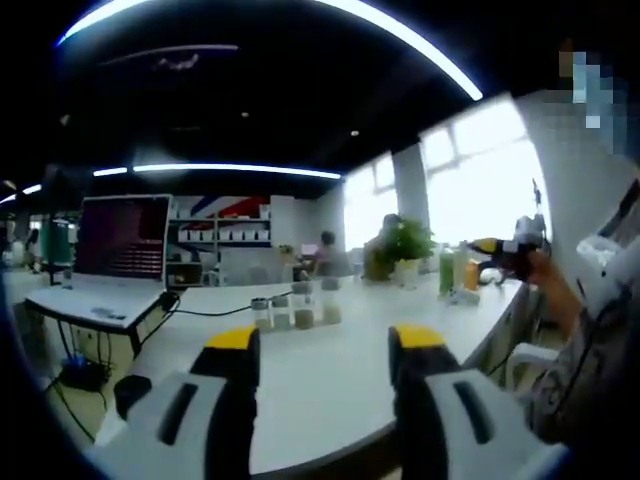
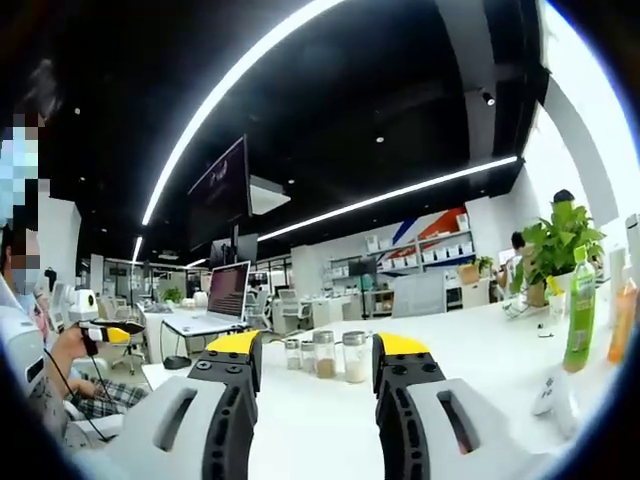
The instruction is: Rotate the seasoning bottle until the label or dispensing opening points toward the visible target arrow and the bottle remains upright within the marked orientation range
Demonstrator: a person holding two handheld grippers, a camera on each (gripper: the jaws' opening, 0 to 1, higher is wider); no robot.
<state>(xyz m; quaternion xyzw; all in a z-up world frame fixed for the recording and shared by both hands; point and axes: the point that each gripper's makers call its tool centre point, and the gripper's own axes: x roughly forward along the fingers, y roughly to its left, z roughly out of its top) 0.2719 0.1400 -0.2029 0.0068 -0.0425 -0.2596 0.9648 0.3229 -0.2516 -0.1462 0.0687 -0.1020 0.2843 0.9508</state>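
A row of small glass seasoning bottles (image 1: pixel 295 310) with grey caps stands upright on the white table (image 1: pixel 330 390), some way beyond my left gripper (image 1: pixel 325 340). Its yellow-tipped jaws are open with nothing between them. The right gripper view has the same bottles (image 2: pixel 327 354) standing ahead of my right gripper (image 2: pixel 317 345), which is also open and empty. Each gripper appears small in the other's view, held in a person's hand: the right gripper (image 1: pixel 505 252) at the right, the left gripper (image 2: pixel 108 330) at the left. I see no arrow mark.
An open laptop (image 1: pixel 122 238) sits on a side desk at the left. A potted plant (image 1: pixel 405 245), a green drink bottle (image 2: pixel 578 312) and an orange bottle (image 2: pixel 622 318) stand near the table's window end. A small white object (image 2: pixel 548 395) lies beside them.
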